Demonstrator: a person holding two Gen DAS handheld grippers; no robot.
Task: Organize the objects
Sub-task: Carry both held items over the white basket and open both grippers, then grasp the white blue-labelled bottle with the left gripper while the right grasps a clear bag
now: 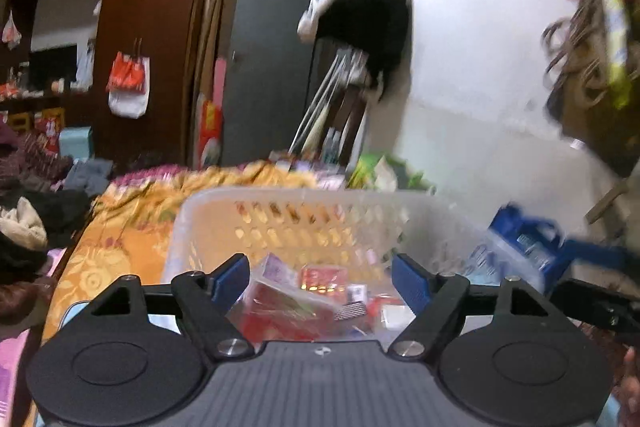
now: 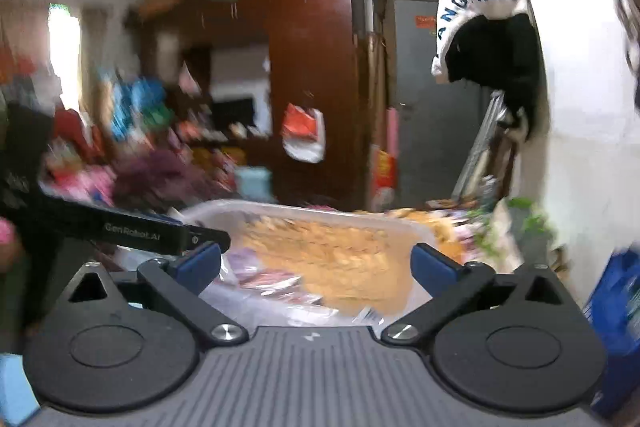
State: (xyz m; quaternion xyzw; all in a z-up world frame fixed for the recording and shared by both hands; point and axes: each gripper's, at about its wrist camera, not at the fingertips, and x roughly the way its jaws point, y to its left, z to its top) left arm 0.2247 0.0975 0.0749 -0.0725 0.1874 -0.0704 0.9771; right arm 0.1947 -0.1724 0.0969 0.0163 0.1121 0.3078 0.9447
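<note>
my left gripper [image 1: 320, 277] spread wide, nothing in it, right gripper [image 2: 316, 263] gaping and empty too, white basket [image 1: 280, 199] at 12 o'clock on the bed's yellow floral sheet [image 1: 120, 239], red packets [image 1: 296, 311] inside

Left gripper [image 1: 320, 279] level-ish, tipped slightly down, blue pads [image 1: 230, 277] spread wide with nothing pinched between them; right gripper [image 2: 316, 263] likewise tipped slightly down, jaws gaping at full spread, nothing clamped, left gripper's black body just off its left jaw.
</note>
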